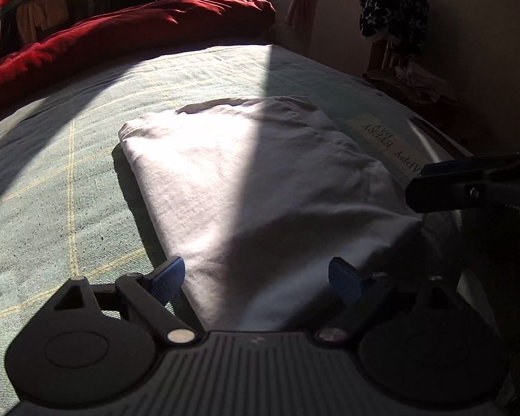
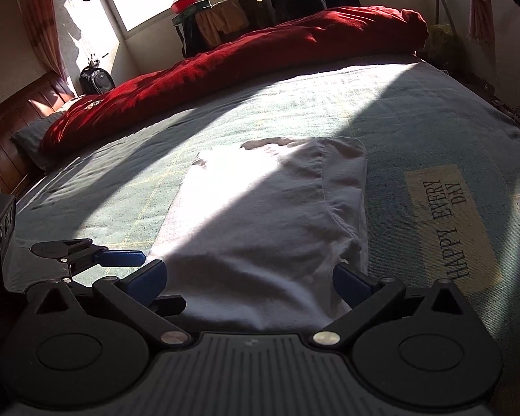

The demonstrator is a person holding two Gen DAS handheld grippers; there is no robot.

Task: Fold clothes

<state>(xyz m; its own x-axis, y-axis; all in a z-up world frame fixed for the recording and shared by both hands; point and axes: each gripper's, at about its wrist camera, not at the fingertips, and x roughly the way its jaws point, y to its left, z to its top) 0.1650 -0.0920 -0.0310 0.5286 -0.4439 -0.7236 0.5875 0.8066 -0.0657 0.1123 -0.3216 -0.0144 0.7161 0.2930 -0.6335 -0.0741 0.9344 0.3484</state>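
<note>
Left tongs point(image 1: 256, 277): jaws spread wide, nothing between the pads. They hang just above the near end of the white garment point(image 1: 246, 187); whether either pad touches the cloth cannot be told.

Right tongs point(image 2: 249, 284): jaws likewise wide, nothing held, poised over the same near end.

Garment: already folded into a long, flat strip on the green bedspread point(image 2: 433, 111). Its long axis runs straight away from both tongs, near end under the jaws, far end well ahead. The strip is about as wide as each jaw spread. In the right wrist view the left tongs sit just to the left, at the strip's near left corner; the right tongs cover the near right side. Both hands are about equally close.

Judgement: the likely next fold carries the near end forward onto the far end, each tool taking one near corner.

Surroundings: a label reading "HAPPY EVERY DAY" point(image 2: 450, 228) lies just right of the strip; a red quilt point(image 2: 260, 48) is bunched well beyond the far end. Nothing lies on the strip or in the forward path.
</note>
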